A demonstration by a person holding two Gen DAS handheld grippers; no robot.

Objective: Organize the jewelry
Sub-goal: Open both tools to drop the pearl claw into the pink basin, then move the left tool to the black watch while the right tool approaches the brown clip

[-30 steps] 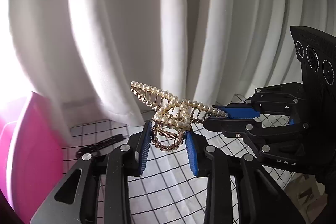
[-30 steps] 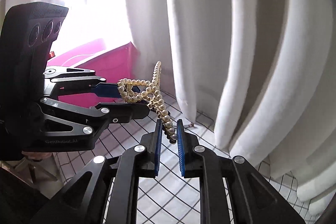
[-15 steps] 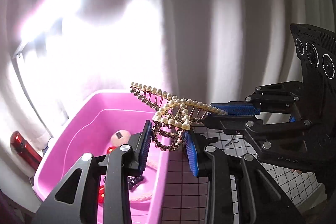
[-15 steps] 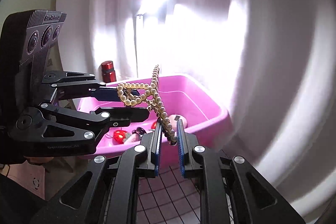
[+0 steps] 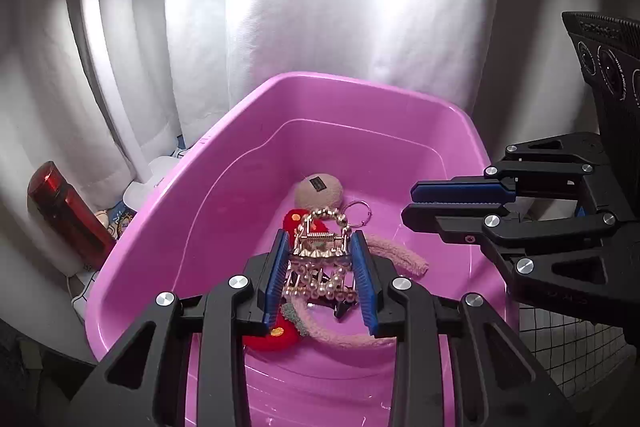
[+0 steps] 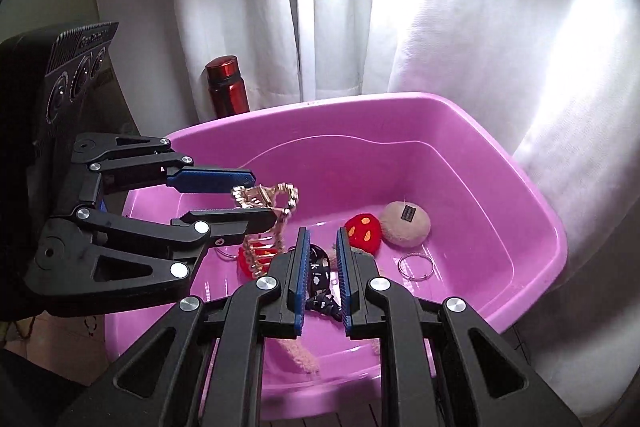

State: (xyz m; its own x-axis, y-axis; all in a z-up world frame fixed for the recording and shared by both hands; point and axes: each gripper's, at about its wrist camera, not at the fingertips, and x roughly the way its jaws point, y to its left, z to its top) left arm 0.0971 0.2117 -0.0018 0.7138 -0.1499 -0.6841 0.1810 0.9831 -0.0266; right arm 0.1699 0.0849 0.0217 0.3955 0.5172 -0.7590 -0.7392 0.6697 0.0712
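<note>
A gold hair claw set with pearls (image 5: 320,247) hangs over the pink tub (image 5: 360,87), with my left gripper (image 5: 320,239) shut on its spring end. In the right wrist view that same left gripper (image 6: 260,197) holds the claw (image 6: 266,203) from the left, and the claw's teeth hang down beside it. My right gripper (image 6: 322,233) stands just to the right of the claw, its jaws a narrow gap apart with nothing between them. From the left wrist view the right gripper (image 5: 410,203) is clear of the claw, above the tub's right side.
The tub (image 6: 400,99) holds a beige plush ball (image 6: 406,223), red knitted pieces (image 6: 362,231), a metal ring (image 6: 416,267), a pink fuzzy band (image 5: 400,259) and a black patterned band (image 6: 320,271). A red bottle (image 6: 228,91) stands behind it against white curtains. Grid-patterned cloth (image 5: 568,347) lies right.
Both grippers have swung from the curtain and grid cloth to above the pink tub. The claw has come out of the right gripper and now hangs from the left one alone.
</note>
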